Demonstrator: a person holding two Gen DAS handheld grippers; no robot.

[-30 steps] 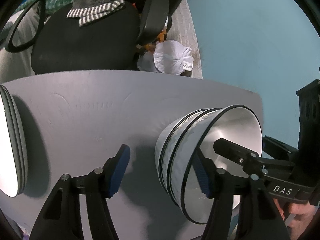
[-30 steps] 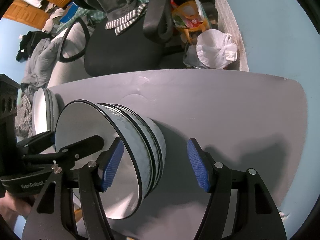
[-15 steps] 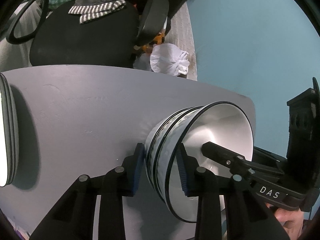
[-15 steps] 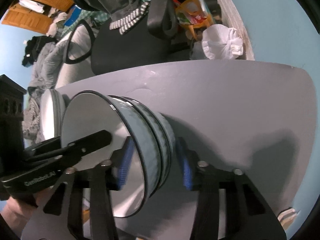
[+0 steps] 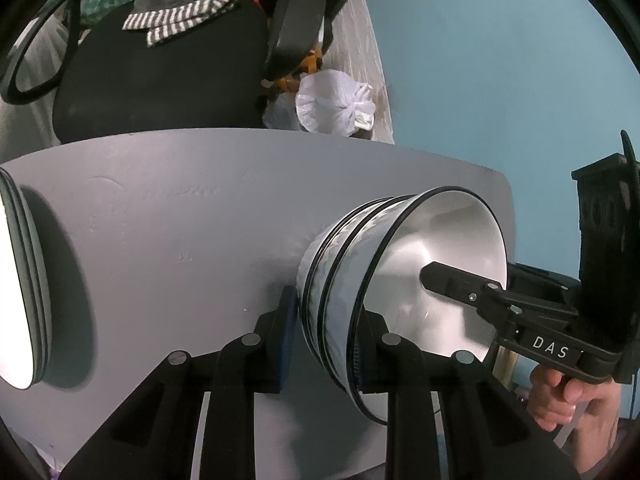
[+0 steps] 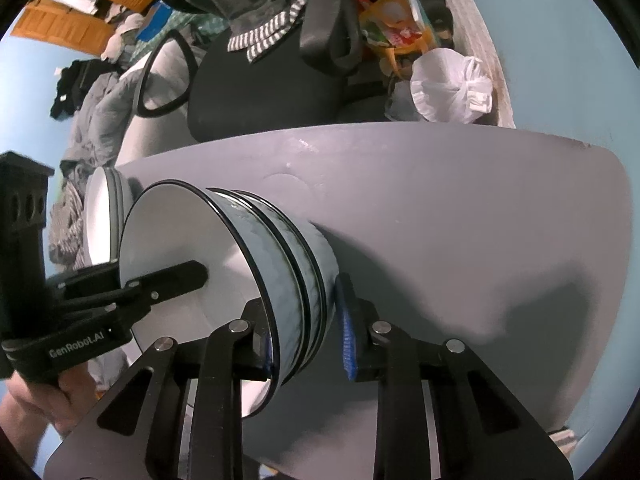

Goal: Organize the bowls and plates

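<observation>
In the left wrist view, a stack of bowls (image 5: 400, 280) sits on the worktop (image 5: 180, 220) at lower right of the frame, a stack of plates (image 5: 20, 280) at the far left edge. Behind the worktop, upper left, stands a chair (image 5: 160, 88), with a tied bag (image 5: 336, 104) to its right.
</observation>
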